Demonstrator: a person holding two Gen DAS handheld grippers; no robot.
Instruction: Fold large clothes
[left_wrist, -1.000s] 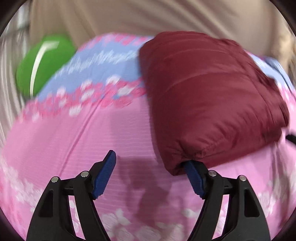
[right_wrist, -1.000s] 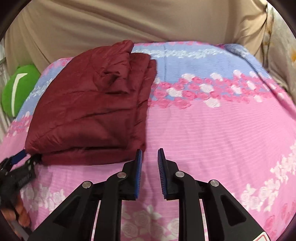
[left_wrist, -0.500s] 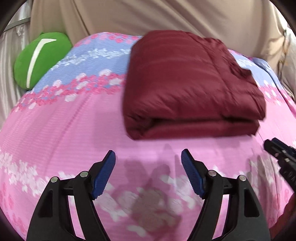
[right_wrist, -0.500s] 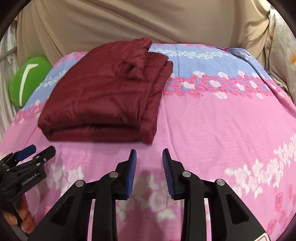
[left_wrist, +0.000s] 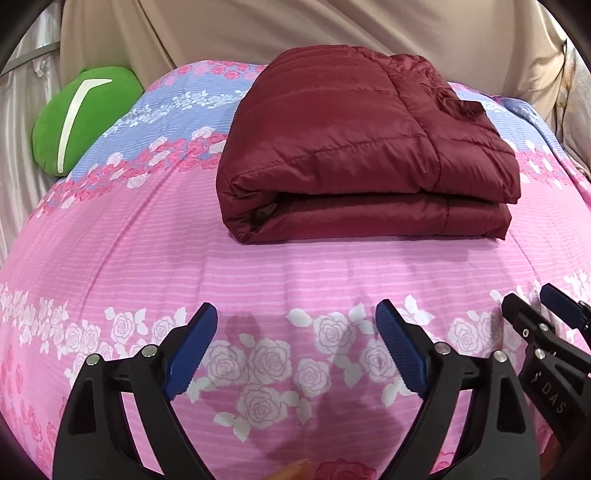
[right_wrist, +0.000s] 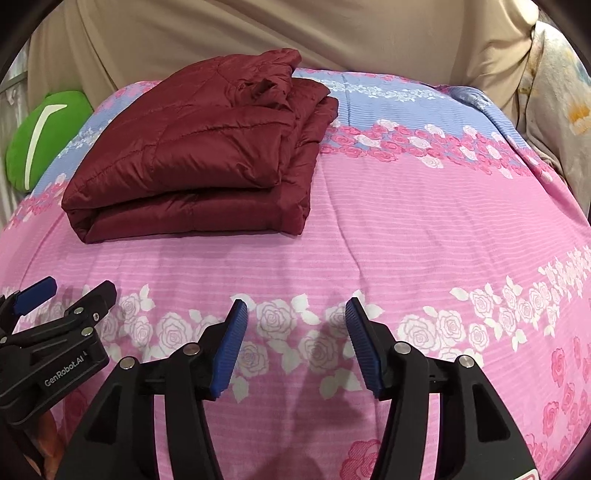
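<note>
From your left wrist camera, the left gripper (left_wrist: 295, 325) hangs over the pink rose-printed bedspread (left_wrist: 129, 258) with its blue-padded jaws spread wide; they have just been opening further, and only bare sheet lies between them. The folded maroon quilted jacket (left_wrist: 365, 147) sits beyond the fingertips, well apart from them, resting flat on the bed in a neat stack. A green plush cushion with a white stripe (left_wrist: 85, 118) lies at the far left edge. Your right gripper (left_wrist: 543, 310) pokes in at the right edge.

From your right wrist camera, the right gripper's jaws stand apart, having just been opening, with nothing between them. The jacket lies up and to the left, clear of both tools.
</note>
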